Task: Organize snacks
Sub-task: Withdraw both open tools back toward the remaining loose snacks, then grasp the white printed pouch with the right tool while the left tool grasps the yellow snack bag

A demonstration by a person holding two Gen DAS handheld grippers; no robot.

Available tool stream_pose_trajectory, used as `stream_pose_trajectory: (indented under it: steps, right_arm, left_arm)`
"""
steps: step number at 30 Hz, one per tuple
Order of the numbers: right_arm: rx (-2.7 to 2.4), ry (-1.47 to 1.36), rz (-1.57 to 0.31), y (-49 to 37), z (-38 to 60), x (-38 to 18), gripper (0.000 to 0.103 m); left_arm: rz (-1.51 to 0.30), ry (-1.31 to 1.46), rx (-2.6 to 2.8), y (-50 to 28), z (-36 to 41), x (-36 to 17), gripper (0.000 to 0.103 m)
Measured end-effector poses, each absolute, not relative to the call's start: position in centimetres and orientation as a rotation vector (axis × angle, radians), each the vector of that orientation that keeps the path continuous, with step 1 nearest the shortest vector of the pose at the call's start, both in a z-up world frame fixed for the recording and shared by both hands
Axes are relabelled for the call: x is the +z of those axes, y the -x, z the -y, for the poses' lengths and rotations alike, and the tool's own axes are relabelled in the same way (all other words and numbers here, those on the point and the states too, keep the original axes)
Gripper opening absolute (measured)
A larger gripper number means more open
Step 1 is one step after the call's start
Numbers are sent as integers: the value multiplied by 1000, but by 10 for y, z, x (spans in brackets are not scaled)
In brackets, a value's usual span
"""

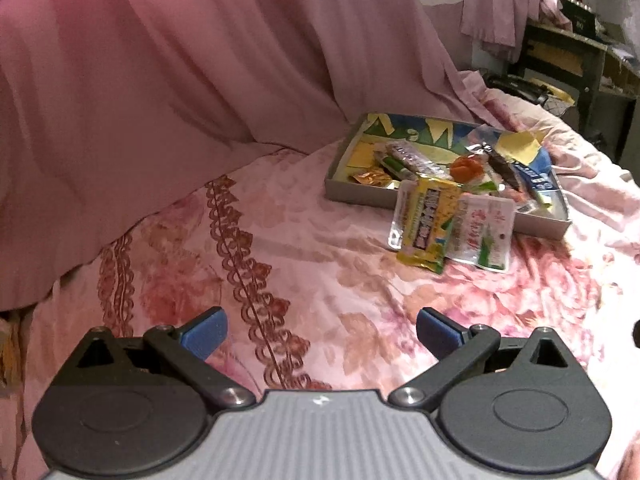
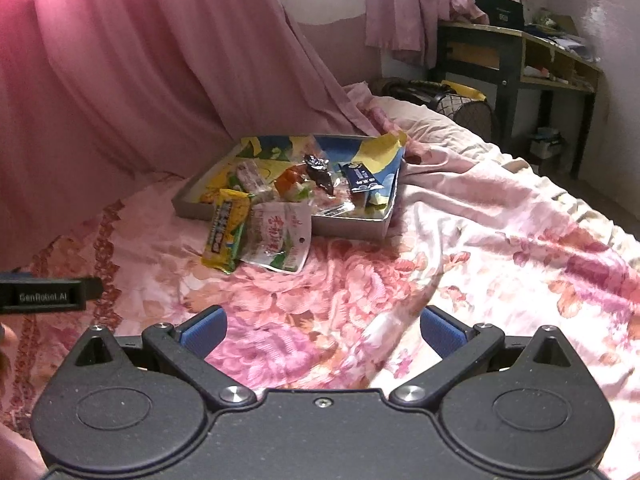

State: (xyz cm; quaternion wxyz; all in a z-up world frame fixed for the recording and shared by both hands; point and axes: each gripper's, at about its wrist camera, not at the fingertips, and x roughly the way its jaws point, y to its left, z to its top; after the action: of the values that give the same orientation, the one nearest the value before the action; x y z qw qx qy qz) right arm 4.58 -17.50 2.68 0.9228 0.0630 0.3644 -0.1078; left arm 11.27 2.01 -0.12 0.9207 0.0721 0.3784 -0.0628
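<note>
In the left wrist view the left gripper (image 1: 322,334) hangs spread and empty, the snack tray (image 1: 362,196) at two o'clock; in the right wrist view the right gripper (image 2: 324,330), likewise spread, faces the yellow packet (image 2: 226,234) and white packet (image 2: 280,238) leaning off the tray's near rim at eleven o'clock, so judging by this, tidying is barely begun and next comes reaching for one.

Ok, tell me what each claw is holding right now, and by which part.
Nothing is held. The left claw and right claw are both open and empty above the floral bedspread.

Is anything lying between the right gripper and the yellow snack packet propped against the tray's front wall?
Nothing visible: only bare floral bedspread lies between the open right gripper and the yellow snack packet.
</note>
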Motion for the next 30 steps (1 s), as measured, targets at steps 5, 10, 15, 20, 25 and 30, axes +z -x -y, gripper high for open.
stream_pose_trajectory:
  steps: [5, 10, 15, 20, 25, 30]
  right_arm:
    - [-211, -64, -790, -72, 184, 21, 102]
    - [-182, 9, -805, -104, 189, 17, 102]
    - [-133, 79, -784, -135, 189, 2, 102]
    - [-109, 23, -822, -162, 191, -29, 102]
    - [-80, 71, -823, -184, 186, -49, 102]
    - [-63, 98, -830, -209, 186, -64, 102]
  left_arm:
    - [-798, -147, -145, -136, -19, -13, 103]
    - [-812, -138, -160, -160, -18, -25, 103]
    - [-833, -53, -211, -186, -18, -40, 103]
    - [-814, -7, -235, -209, -11, -58, 103]
    - [-737, 1, -329, -221, -4, -68, 103]
    - [-685, 159, -401, -238, -8, -70, 103]
